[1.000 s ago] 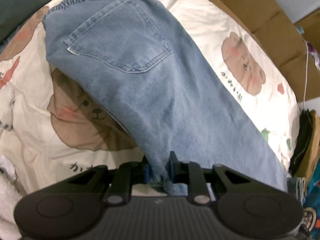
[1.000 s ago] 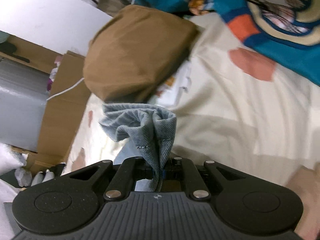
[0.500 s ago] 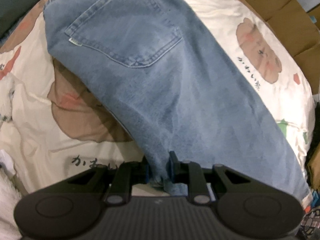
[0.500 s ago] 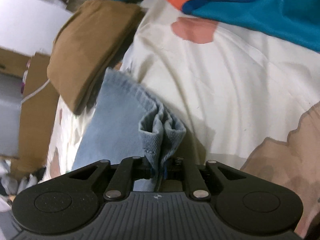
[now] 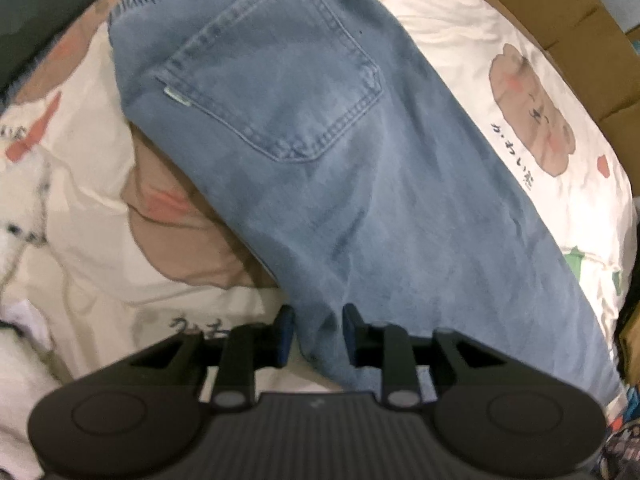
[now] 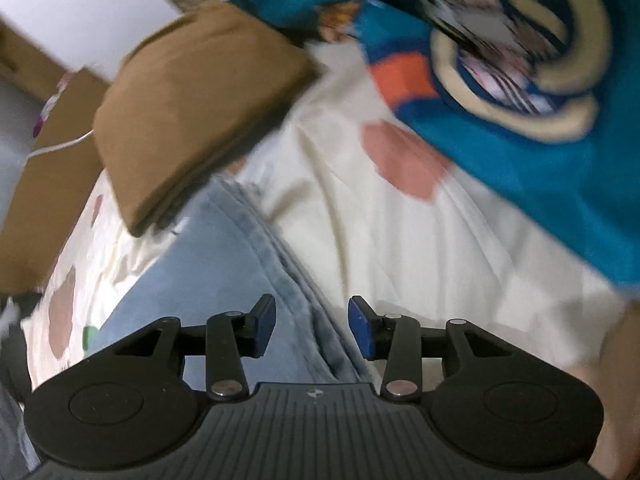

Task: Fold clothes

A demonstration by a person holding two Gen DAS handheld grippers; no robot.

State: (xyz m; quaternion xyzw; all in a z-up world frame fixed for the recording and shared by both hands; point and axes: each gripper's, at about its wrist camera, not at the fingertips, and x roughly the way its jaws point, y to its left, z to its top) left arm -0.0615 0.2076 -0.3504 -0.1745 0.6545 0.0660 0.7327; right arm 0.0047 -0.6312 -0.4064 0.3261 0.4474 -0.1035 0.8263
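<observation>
Light blue jeans (image 5: pixel 320 160) lie back-pocket-up across the cream bear-print bedsheet (image 5: pixel 80 220), running from top left down to the bottom right. My left gripper (image 5: pixel 318 328) points down at their near edge. Its jaws are opening, and a bunched fold of denim still fills the narrow gap between the pads. In the right wrist view the leg end of the jeans (image 6: pixel 224 280) lies flat on the sheet (image 6: pixel 400 260). My right gripper (image 6: pixel 312 320) hovers over its hem, jaws opening wide, pads clear of the cloth.
A folded brown garment (image 6: pixel 192 100) rests just beyond the leg end. A teal printed garment (image 6: pixel 520 140) covers the bed's upper right. Cardboard boxes (image 5: pixel 560 20) stand along the bed's edge, with a white cable (image 6: pixel 60 146) over one.
My right gripper has let go of the bunched hem, which now lies flat on the sheet. The left jaws have widened slightly and the jeans have settled lower.
</observation>
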